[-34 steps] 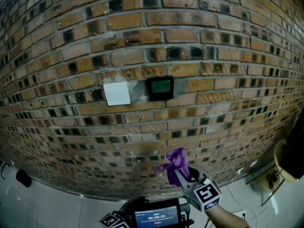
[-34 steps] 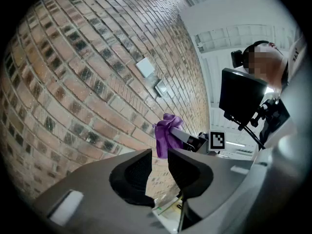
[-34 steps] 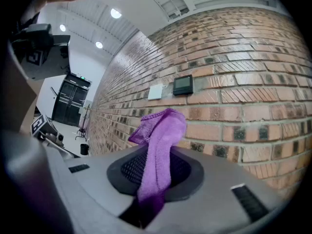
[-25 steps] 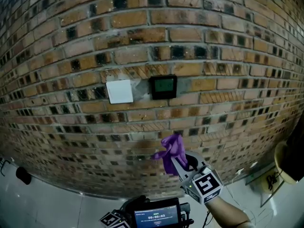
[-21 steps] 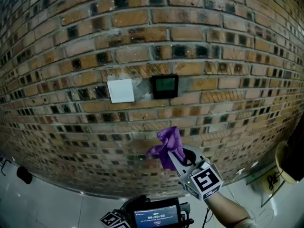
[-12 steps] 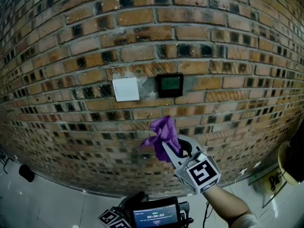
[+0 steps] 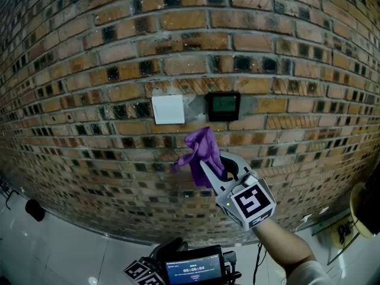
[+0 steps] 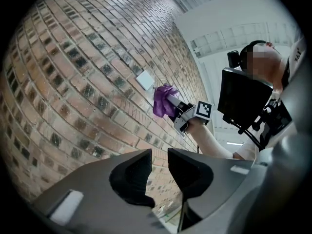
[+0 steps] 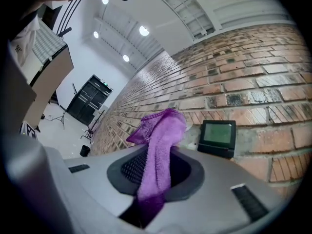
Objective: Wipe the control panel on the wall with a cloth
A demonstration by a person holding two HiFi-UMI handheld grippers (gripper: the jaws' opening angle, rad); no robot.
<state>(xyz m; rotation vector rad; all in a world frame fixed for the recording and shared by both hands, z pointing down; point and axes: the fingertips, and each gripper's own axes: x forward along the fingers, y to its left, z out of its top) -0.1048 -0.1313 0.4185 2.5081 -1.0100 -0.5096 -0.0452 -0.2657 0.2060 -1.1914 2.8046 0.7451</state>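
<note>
The control panel (image 7: pixel 223 105) is a small black box with a green screen, set in the brick wall. My right gripper (image 7: pixel 215 166) is shut on a purple cloth (image 7: pixel 200 149), held up just below and left of the panel; I cannot tell if the cloth touches the wall. In the right gripper view the cloth (image 9: pixel 158 147) stands out of the jaws with the panel (image 9: pixel 218 138) close beyond on the right. My left gripper (image 8: pixel 159 167) hangs low, its jaws almost together with nothing between them; only its marker cube (image 7: pixel 138 272) shows in the head view.
A white switch plate (image 7: pixel 168 109) sits left of the panel. A small screen device (image 7: pixel 190 267) is at the bottom of the head view. On the pale floor lie a black object (image 7: pixel 34 209) at left and a yellowish object (image 7: pixel 363 205) at right.
My right gripper has risen with the purple cloth from low on the wall to just below the panel. The left gripper has stayed low.
</note>
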